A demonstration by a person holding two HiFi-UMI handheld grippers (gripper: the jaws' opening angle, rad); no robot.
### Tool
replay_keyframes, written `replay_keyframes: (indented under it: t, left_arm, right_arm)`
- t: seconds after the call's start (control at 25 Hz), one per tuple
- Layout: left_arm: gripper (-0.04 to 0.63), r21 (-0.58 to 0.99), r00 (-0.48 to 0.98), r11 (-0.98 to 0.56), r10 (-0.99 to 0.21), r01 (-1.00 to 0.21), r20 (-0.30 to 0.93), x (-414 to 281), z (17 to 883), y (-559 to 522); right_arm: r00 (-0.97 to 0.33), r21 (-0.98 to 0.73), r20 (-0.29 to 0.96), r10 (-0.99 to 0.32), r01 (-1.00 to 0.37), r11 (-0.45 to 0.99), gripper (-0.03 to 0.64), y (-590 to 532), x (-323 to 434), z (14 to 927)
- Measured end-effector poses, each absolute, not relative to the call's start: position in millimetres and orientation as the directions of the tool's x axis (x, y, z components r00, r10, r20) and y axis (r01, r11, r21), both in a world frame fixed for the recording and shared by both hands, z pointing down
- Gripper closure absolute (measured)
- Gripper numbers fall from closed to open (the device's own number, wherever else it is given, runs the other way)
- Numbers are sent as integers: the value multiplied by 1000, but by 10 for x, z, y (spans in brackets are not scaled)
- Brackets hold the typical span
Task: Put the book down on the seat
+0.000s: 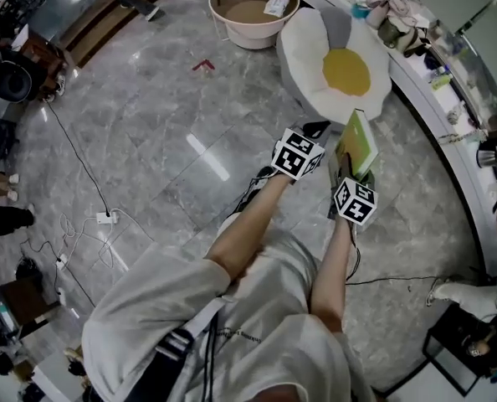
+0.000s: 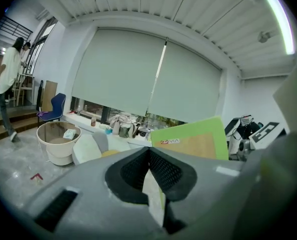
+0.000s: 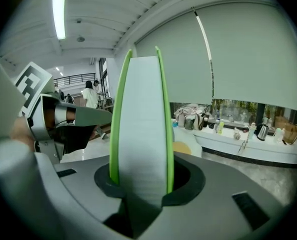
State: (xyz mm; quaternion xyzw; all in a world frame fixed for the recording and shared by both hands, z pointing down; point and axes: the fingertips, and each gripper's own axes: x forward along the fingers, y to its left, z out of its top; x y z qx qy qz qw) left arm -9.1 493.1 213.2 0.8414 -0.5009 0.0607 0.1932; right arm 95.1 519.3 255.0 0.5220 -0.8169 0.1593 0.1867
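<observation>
A green-covered book (image 1: 358, 143) stands upright, and my right gripper (image 1: 347, 171) is shut on its lower end. In the right gripper view its pale page edge (image 3: 141, 124) rises between the two green covers, clamped in the jaws of the right gripper (image 3: 146, 181). The seat (image 1: 336, 65) is a white egg-shaped cushion with a yellow centre, on the floor just beyond the book. My left gripper (image 1: 314, 134) hovers left of the book, its pads meeting at the tips (image 2: 148, 151). The book's cover (image 2: 193, 141) shows behind them.
A round beige basket (image 1: 253, 11) stands beyond the seat. A curved counter (image 1: 449, 99) with bottles and clutter runs along the right. Cables and a power strip (image 1: 106, 218) lie on the marble floor at left. A person (image 2: 11, 79) stands far off by stairs.
</observation>
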Motion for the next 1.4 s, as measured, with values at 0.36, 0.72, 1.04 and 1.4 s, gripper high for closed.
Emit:
replay_keyframes:
  t: [0.36, 0.72, 1.04, 1.4]
  left_arm:
    - [587, 150, 482, -461, -798, -875, 361, -417, 2292, 3977]
    - [586, 70, 469, -483, -789, -873, 396, -1094, 2344, 3399]
    - [586, 70, 498, -527, -741, -847, 451, -945, 2507, 3094]
    - [586, 47, 495, -540, -730, -840, 471, -900, 2583, 2677]
  right_arm:
    - [-398, -106, 511, -761, -908, 404, 486, 4193, 586, 2666]
    - [-404, -185, 451, -796, -915, 359, 486, 3535, -111, 2673]
    - [-317, -178, 493, -810, -948, 263, 486, 3291, 270, 2753]
    - [-222, -237, 471, -854, -964, 120, 486, 2780, 819, 2797]
